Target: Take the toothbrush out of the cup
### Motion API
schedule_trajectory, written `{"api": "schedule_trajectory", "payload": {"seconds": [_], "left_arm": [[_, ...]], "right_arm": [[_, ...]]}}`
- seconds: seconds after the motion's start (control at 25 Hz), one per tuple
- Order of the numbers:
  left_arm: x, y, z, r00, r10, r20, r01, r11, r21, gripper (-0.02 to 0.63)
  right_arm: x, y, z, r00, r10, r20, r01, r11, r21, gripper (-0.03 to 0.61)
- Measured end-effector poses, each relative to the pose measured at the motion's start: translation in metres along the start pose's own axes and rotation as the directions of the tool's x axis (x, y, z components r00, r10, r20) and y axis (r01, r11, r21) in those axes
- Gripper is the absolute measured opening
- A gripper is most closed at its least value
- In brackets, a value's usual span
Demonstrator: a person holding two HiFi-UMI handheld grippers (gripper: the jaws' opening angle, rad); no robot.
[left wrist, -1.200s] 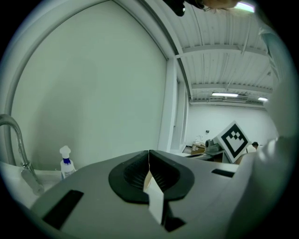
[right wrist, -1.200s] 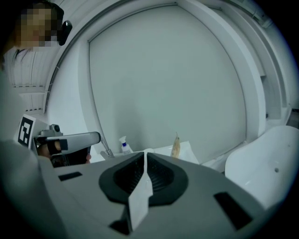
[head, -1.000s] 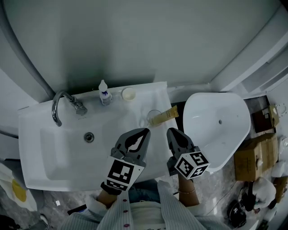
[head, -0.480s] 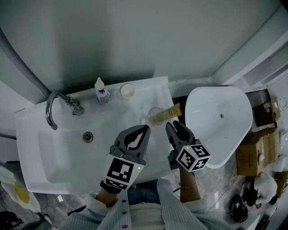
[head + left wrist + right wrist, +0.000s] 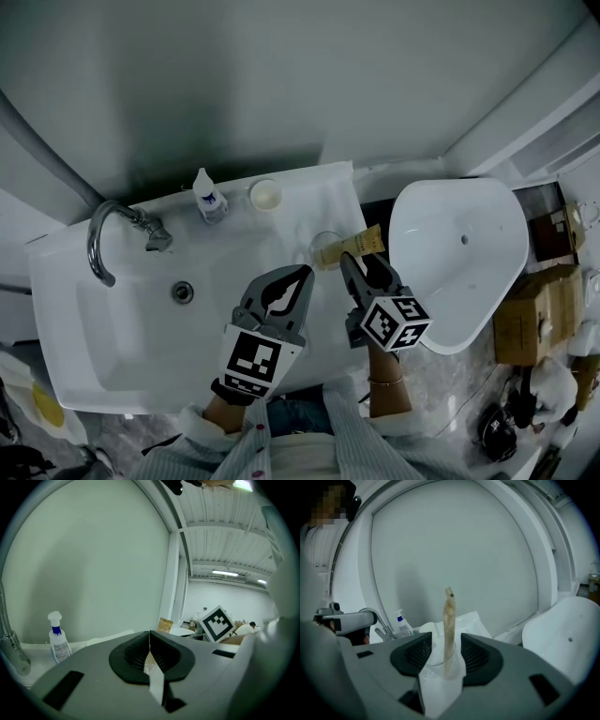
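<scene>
A clear cup [image 5: 323, 246] stands on the right rim of the white sink [image 5: 112, 347], with a tan-wrapped toothbrush [image 5: 352, 247] leaning out of it to the right. My right gripper [image 5: 361, 267] is just short of the toothbrush and its jaws are opening. In the right gripper view the toothbrush [image 5: 449, 620] rises from the cup [image 5: 438, 660] in line with the gap of the right gripper [image 5: 445, 653], and no pad presses on either. My left gripper [image 5: 284, 286] hovers over the sink's front right, shut with nothing held; its left gripper view shows the jaws [image 5: 149, 649] meeting.
A chrome faucet [image 5: 111, 234], a small spray bottle [image 5: 207, 196] and a little white pot [image 5: 266, 194] stand along the sink's back edge. The drain [image 5: 183, 292] is in the bowl. A white basin [image 5: 459, 253] and cardboard boxes [image 5: 532, 321] lie to the right.
The right gripper's jaws have gone from shut to wide apart, and it has moved forward and down toward the cup. The left gripper has edged forward slightly.
</scene>
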State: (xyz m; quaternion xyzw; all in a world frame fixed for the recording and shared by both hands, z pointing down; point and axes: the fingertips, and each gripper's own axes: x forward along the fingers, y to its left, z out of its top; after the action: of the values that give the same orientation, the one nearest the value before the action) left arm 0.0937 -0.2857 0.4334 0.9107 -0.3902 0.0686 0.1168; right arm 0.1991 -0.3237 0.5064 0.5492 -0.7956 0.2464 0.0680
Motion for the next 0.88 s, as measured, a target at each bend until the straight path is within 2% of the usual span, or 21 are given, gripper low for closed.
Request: {"api": "schedule_trajectory", "payload": {"seconds": [0.72, 0.88], "left_arm": [[0.014, 0.022, -0.021, 0.998, 0.032, -0.046, -0.034, 0.999, -0.036, 0.017], [0.015, 0.022, -0.023, 0.998, 0.036, -0.053, -0.038, 0.998, -0.04, 0.017]], "right_arm": [[0.033, -0.008, -0.012, 0.998, -0.026, -0.061, 0.023, 0.999, -0.037, 0.183], [0.034, -0.008, -0.01, 0.998, -0.038, -0.055, 0.035, 0.998, -0.056, 0.153]]}}
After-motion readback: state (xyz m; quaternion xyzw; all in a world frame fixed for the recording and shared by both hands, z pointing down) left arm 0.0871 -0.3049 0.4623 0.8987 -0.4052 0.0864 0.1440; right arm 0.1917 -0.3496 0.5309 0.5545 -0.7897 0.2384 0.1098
